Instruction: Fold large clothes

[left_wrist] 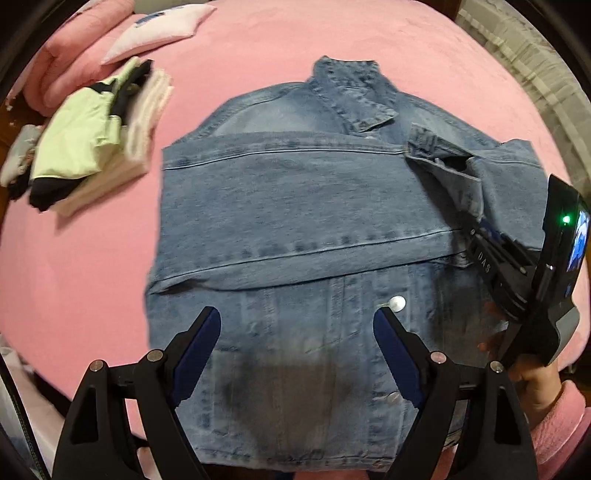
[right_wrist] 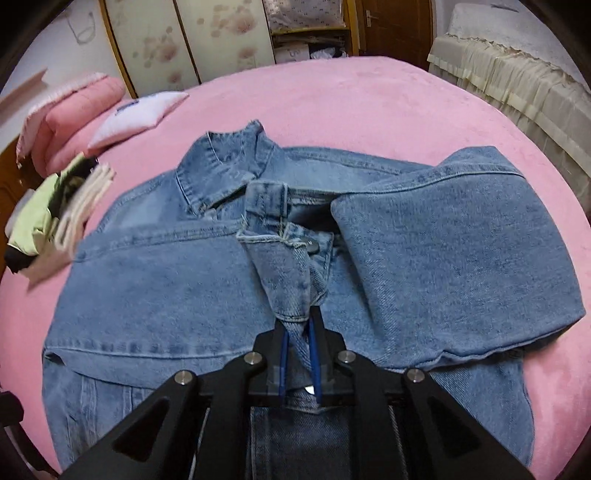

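From the left wrist camera, a denim jacket (left_wrist: 295, 229) lies flat on a pink bed (left_wrist: 277, 48), its collar (left_wrist: 351, 92) pointing away from the camera and its hem nearest, so its long axis runs from near to far. One sleeve is folded straight across the chest from side to side. The left gripper (left_wrist: 297, 332) hovers over the lower part of the jacket with its fingers spread wide and nothing between them. At the right edge the right gripper (left_wrist: 476, 229) pinches the cuff of the other sleeve. A stack of folded clothes (left_wrist: 92, 140) sits on the bed to the left, well apart from the jacket, with a pale pillow (left_wrist: 159, 33) beyond it. From the right wrist camera, the jacket (right_wrist: 184, 288) again points collar (right_wrist: 221, 166) away. The right gripper (right_wrist: 299, 332) has its fingers closed on a lifted strip of sleeve cuff (right_wrist: 284, 273) over the middle of the jacket, while the rest of that sleeve bunches at the right. The folded stack (right_wrist: 62, 214) and pillow (right_wrist: 140, 114) lie at the left.
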